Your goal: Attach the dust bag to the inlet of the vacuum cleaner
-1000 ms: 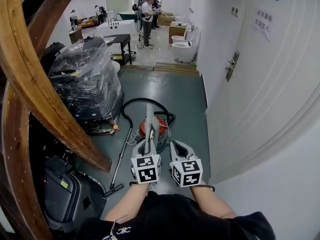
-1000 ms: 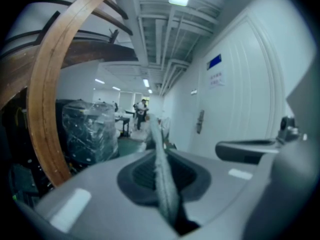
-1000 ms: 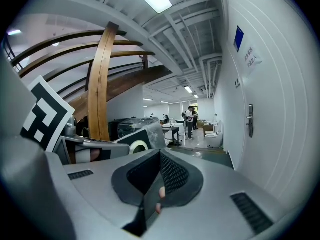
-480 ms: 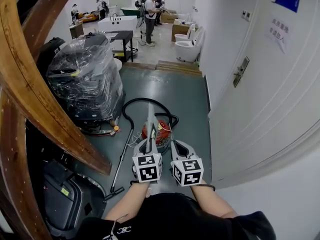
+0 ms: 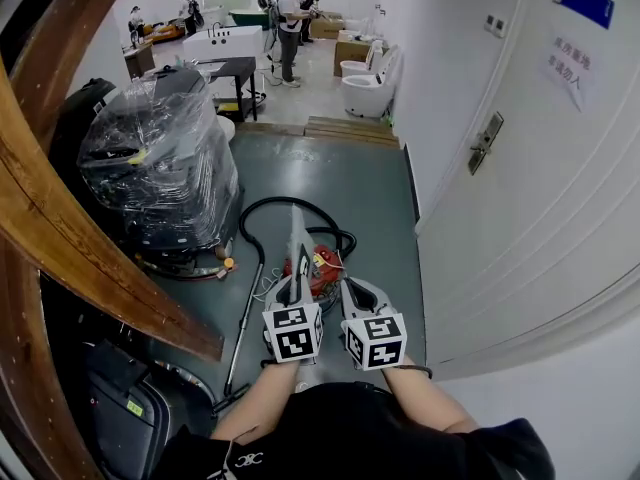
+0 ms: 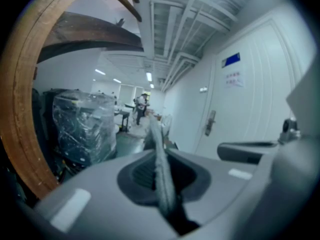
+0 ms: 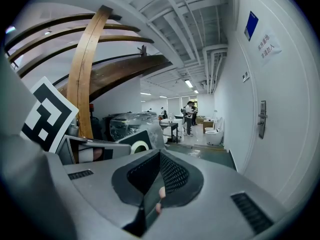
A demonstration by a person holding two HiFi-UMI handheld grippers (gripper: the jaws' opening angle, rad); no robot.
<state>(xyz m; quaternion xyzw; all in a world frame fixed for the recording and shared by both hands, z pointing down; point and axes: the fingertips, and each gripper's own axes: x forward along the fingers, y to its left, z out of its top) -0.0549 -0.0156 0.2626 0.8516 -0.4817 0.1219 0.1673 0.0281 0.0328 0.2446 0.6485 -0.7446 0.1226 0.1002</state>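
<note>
The left tool (image 5: 297,284) is clamped shut on the dust bag (image 5: 298,236), a flat grey felt-like sheet. The bag stands upright and edge-on between the jaws and rises well above them. In the left gripper view the pads press on both its faces. The bag looks flat, and what is inside it cannot be told. The right tool (image 5: 352,290) rides just beside the left one, its jaws closed together with nothing between them.

Beyond both tools the red vacuum cleaner (image 5: 324,267) sits on the green floor (image 5: 345,178), about midway between the floor's left and right edges. The bag is held in the air short of it. Bag and tools hide part of the cleaner, so its inlet and anything in its body cannot be made out. A black hose (image 5: 262,208) loops round its far side, and a wand (image 5: 243,316) lies on the floor to its left. Near the floor's left edge stands a plastic-wrapped machine (image 5: 160,158). A white door (image 5: 520,188) lines the right edge.
</note>
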